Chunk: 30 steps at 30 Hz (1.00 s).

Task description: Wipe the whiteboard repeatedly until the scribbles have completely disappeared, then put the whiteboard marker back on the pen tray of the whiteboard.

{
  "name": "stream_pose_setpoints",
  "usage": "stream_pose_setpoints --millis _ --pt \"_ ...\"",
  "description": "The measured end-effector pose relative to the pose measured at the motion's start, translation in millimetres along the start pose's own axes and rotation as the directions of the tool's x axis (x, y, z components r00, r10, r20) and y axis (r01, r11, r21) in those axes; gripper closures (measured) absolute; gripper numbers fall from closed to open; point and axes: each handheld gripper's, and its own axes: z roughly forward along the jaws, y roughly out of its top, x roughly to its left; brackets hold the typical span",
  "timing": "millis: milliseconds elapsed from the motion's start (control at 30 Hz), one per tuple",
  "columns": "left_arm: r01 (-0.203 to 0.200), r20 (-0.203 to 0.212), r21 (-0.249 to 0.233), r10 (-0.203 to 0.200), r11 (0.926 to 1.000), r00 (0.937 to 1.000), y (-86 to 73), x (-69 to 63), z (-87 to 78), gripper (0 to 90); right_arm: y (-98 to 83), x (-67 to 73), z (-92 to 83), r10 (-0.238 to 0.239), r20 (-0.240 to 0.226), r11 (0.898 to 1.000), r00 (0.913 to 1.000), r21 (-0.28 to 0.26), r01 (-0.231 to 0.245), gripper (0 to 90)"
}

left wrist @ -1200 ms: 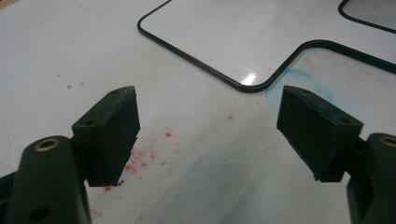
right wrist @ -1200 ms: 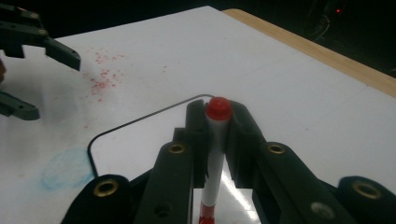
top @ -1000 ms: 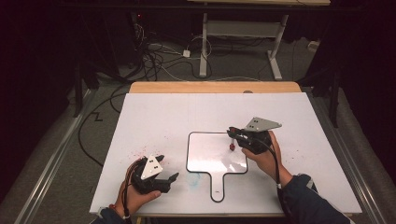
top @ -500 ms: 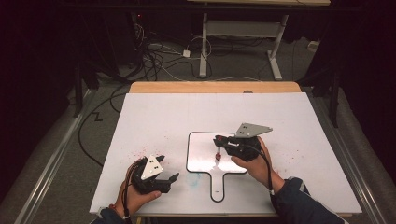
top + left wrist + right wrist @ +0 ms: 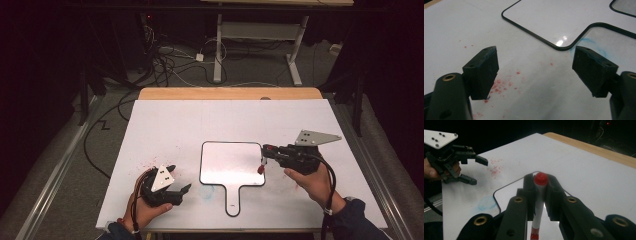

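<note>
The left gripper rested near the table's front-left corner, jaws spread wide and empty over red specks on the white surface. Just to its right lay a paddle-shaped whiteboard with a dark rim, its handle toward the person, a blue smudge beside it. Farther right, the right gripper was clamped on a red-capped marker, held upright with the other end down at the whiteboard's right edge.
</note>
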Motion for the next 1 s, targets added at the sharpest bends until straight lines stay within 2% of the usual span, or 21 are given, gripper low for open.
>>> stream_pose_setpoints --millis 100,200,233,300,333,367,500,533,567,600,667,700,833,900,933,1000 --pt "0.000 -0.004 0.000 0.000 1.0000 1.0000 -0.4 0.5 -0.7 20.4 -7.9 0.6 -15.3 0.035 -0.029 0.999 0.9990 0.031 -0.034 81.4" --pt "-0.007 -0.002 0.006 0.007 1.0000 1.0000 -0.1 -0.3 0.3 20.4 -10.7 1.2 -20.6 0.053 -0.047 0.997 0.9975 0.052 -0.050 81.4" --pt "-0.009 -0.001 0.008 0.009 0.9999 1.0000 0.0 -0.8 0.7 20.4 -13.5 0.4 -24.3 0.077 -0.060 0.995 0.9952 0.074 -0.072 81.4" --pt "-0.015 -0.001 0.012 0.015 0.9998 0.9999 0.2 -1.7 1.3 20.4 -15.4 -0.4 -25.4 0.085 -0.061 0.993 0.9945 0.084 -0.080 81.4" --pt "-0.018 -0.002 0.014 0.018 0.9997 0.9998 0.1 -2.0 1.4 20.4 -18.9 -2.6 -25.1 0.106 -0.051 0.988 0.9930 0.119 -0.099 81.3" --pt "-0.019 -0.004 0.017 0.019 0.9997 0.9998 0.0 -2.2 1.4 20.4 -18.9 -2.6 -25.1 0.106 -0.051 0.988 0.9930 0.119 -0.099 81.3" --pt "-0.013 -0.008 0.017 0.013 0.9998 0.9999 -0.8 -1.9 1.0 20.4 -24.5 -13.1 -19.7 0.173 -0.013 0.970 0.9849 0.175 -0.168 81.3" --pt "-0.014 -0.008 0.019 0.014 0.9997 0.9999 -0.8 -1.5 1.3 20.4 -27.1 -20.8 -14.9 0.222 -0.013 0.956 0.9749 0.198 -0.215 81.2" --pt "-0.013 -0.006 0.019 0.013 0.9997 0.9999 -0.8 -1.4 1.9 20.4 -27.1 -20.8 -14.9 0.222 -0.013 0.956 0.9749 0.198 -0.215 81.2" --pt "-0.015 -0.006 0.025 0.015 0.9996 0.9999 -0.9 -1.4 2.7 20.4 -28.4 -23.9 -12.6 0.233 -0.007 0.952 0.9725 0.205 -0.226 81.1" --pt "-0.020 -0.005 0.033 0.020 0.9993 0.9998 -1.0 -2.1 3.8 20.4 -33.1 -33.1 -4.8 0.264 0.008 0.941 0.9644 0.218 -0.260 80.9" --pt "-0.023 -0.006 0.037 0.024 0.9990 0.9997 -1.1 -2.9 4.1 20.4 -35.9 -41.1 0.8 0.293 0.008 0.935 0.9561 0.206 -0.288 80.0" --pt "-0.027 -0.004 0.043 0.027 0.9987 0.9996 -0.8 -3.2 5.7 20.4 -38.8 -50.1 8.7 0.308 0.009 0.935 0.9513 0.183 -0.305 78.6" --pt "-0.030 -0.001 0.045 0.030 0.9985 0.9996 0.2 -3.1 7.2 20.4 -41.7 -54.0 15.3 0.315 0.021 0.933 0.9489 0.177 -0.314 77.4" --pt "-0.033 -0.001 0.044 0.033 0.9985 0.9995 0.8 -3.6 7.9 20.4 -44.4 -56.4 22.9 0.309 0.037 0.935 0.9505 0.172 -0.310 75.8" --pt "-0.043 0.002 0.050 0.043 0.9978 0.9991 1.5 -4.3 8.8 20.4 -45.4 -57.7 25.9 0.314 0.049 0.932 0.9482 0.175 -0.318 75.5"
